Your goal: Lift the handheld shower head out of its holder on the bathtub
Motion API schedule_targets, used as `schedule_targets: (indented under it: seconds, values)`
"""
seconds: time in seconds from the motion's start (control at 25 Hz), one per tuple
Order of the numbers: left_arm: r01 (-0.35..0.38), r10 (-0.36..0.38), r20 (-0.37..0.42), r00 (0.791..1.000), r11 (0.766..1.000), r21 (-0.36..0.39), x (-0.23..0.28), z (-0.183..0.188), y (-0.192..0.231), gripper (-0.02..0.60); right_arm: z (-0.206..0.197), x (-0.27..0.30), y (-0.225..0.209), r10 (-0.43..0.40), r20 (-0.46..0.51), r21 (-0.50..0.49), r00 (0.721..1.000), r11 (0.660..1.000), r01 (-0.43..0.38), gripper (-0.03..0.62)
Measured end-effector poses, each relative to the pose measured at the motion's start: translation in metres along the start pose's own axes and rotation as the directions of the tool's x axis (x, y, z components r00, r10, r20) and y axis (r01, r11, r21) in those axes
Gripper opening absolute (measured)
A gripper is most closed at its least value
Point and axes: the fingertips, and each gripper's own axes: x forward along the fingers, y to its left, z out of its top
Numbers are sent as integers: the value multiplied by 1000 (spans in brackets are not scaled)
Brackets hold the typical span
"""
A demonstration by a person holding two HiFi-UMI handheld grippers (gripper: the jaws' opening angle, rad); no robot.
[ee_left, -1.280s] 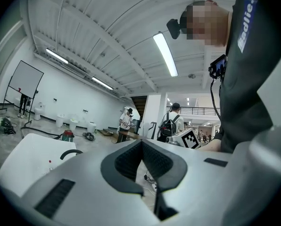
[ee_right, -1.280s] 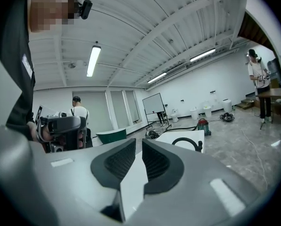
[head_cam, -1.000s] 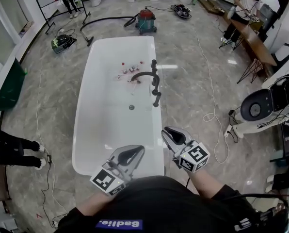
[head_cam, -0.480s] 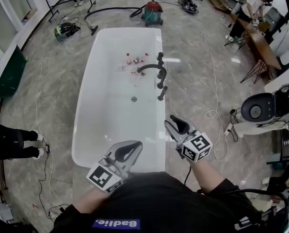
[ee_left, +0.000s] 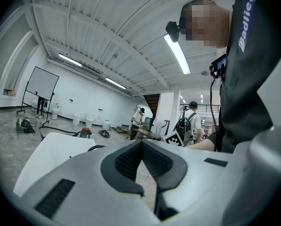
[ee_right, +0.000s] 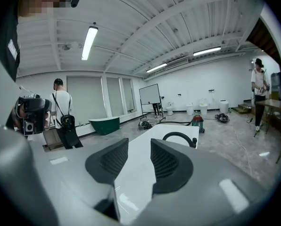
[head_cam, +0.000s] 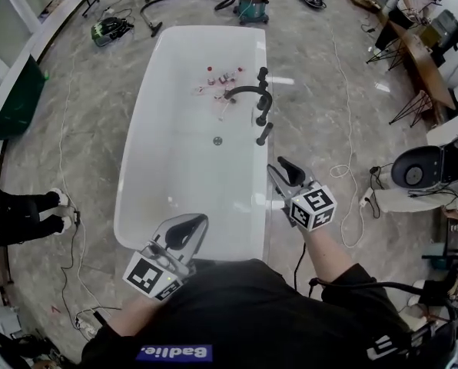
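Opening your empty right gripper (head_cam: pixel 285 169), left gripper (head_cam: pixel 184 231) pressed together, you are facing the shower head (head_cam: pixel 264 134): likely rigid, slick; pinch mid-handle.

Left hand-held gripper (head_cam: pixel 200 220) closed, right hand-held gripper (head_cam: pixel 280 162) opening, both out in front.
The left one sits low and close to the body, pointing about level, jaws met at the tips with nothing between them, its marker cube (head_cam: pixel 148 274) nearest the chest. The right one reaches further ahead and tips slightly down, jaws apart and widening, the gap empty. The bare right forearm (head_cam: pixel 330 261) stretches out from a dark sleeve.
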Motion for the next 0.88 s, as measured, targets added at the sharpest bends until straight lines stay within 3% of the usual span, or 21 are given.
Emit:
schedule_targets:
  seconds: [0.52, 0.88]
  values:
    - [-108, 108, -9, 994, 994, 23, -2, 5, 28, 6, -49, 61, -56, -9, -136, -55, 991, 998, 1, 150]
    - [-150, 150, -30, 988, 989, 18, 1, -2, 40, 6, -98, 99, -113, -72, -245, -25, 967, 997, 68, 163]
